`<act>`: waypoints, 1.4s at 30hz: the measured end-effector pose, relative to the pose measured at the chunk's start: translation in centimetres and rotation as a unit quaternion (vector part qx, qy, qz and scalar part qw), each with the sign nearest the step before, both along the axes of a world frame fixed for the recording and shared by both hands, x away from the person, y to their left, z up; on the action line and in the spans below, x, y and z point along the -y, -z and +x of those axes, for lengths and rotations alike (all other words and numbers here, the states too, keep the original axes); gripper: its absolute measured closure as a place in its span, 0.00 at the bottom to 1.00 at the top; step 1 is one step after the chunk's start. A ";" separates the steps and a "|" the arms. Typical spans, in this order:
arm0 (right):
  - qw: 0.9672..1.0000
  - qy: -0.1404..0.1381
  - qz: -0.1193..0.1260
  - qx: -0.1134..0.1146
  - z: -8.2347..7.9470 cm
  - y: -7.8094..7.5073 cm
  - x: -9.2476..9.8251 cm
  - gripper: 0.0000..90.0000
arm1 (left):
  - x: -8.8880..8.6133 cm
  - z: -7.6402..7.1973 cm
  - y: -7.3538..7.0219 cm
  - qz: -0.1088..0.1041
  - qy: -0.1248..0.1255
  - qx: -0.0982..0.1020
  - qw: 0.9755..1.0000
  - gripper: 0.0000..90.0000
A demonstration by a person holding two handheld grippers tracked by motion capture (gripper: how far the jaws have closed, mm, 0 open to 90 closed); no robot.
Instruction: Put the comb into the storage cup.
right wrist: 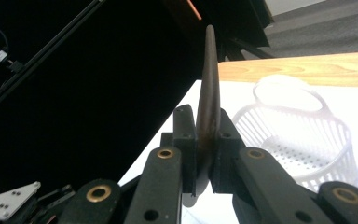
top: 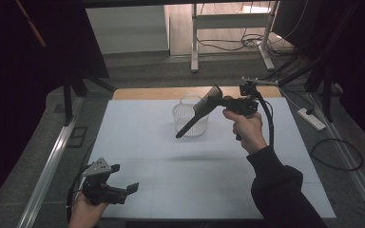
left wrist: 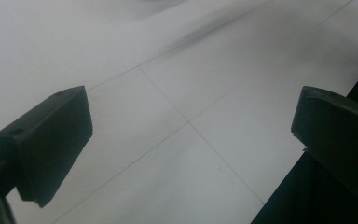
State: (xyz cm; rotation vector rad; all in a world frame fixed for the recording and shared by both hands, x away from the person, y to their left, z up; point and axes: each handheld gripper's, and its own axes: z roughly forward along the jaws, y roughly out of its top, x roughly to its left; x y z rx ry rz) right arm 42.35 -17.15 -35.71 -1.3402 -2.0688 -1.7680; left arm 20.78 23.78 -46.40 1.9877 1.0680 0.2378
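Right hand-held gripper (top: pixel 217 97): raised above the far half of the table, its jaws clamped flat on the broad brown end of a spatula; in the right gripper view the two black pads (right wrist: pixel 185 140) press that thin edge from both sides.
Spatula (top: pixel 197 114): held in the air, tilted, brown blade end up in the jaws, dark handle slanting down and to the left, its tip in front of the basket as the high view shows it; whether it touches the basket cannot be told.
Basket (top: pixel 190 118): white, slotted plastic, with a hoop handle, standing upright on the table near the far edge, just beside and below the right hand-held gripper.
Left hand-held gripper (top: pixel 123 183): low over the near left corner of the table, jaws wide apart with nothing between them; the left gripper view shows bare white surface between the two black pads (left wrist: pixel 46 144).
Table (top: pixel 218 175): white top with thin seam lines, a wooden strip along the far edge.
Person: a dark sleeve (top: pixel 278 190) reaches in from the lower right.
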 end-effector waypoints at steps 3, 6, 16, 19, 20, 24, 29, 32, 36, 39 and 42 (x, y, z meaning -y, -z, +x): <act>1.000 0.005 0.001 0.002 0.3 -0.1 0.1 0.93 | -0.2 -0.3 0.1 0.003 -0.001 0.000 1.000 0.00; 1.000 0.014 -0.002 0.005 0.7 -0.4 0.1 0.93 | -0.4 -0.5 0.1 0.002 -0.002 0.004 1.000 0.00; 0.999 0.036 -0.007 0.014 1.8 -0.9 0.1 0.93 | -1.1 -1.5 0.1 0.008 -0.011 0.014 1.000 0.00; 0.999 0.043 -0.011 0.015 2.2 -1.1 0.1 0.93 | -1.3 -1.8 0.1 0.013 -0.012 0.016 1.000 0.00; 0.999 0.046 -0.012 0.017 2.3 -1.1 0.1 0.93 | -1.3 -1.9 0.1 0.014 -0.011 0.017 1.000 0.00; 0.998 0.059 -0.017 0.022 2.9 -1.3 0.2 0.93 | -1.5 -2.2 0.0 0.013 -0.016 0.023 1.000 0.00; 0.997 0.068 -0.017 0.024 3.4 -1.4 0.2 0.93 | -1.7 -2.6 -0.1 0.012 -0.021 0.026 0.999 0.00; 0.997 0.075 -0.018 0.024 3.8 -1.3 0.2 0.93 | -1.8 -2.7 -0.2 0.010 -0.021 0.026 0.999 0.00; 0.996 0.080 -0.020 0.023 4.2 -1.0 0.1 0.93 | -1.9 -2.9 -0.2 0.008 -0.021 0.023 0.999 0.00; 0.996 0.083 -0.026 0.025 4.5 -0.8 0.0 0.93 | -2.0 -3.0 -0.3 0.007 -0.022 0.023 0.999 0.00; 0.995 0.086 -0.031 0.027 4.7 -0.7 -0.1 0.93 | -2.0 -3.2 -0.3 0.008 -0.022 0.022 0.999 0.00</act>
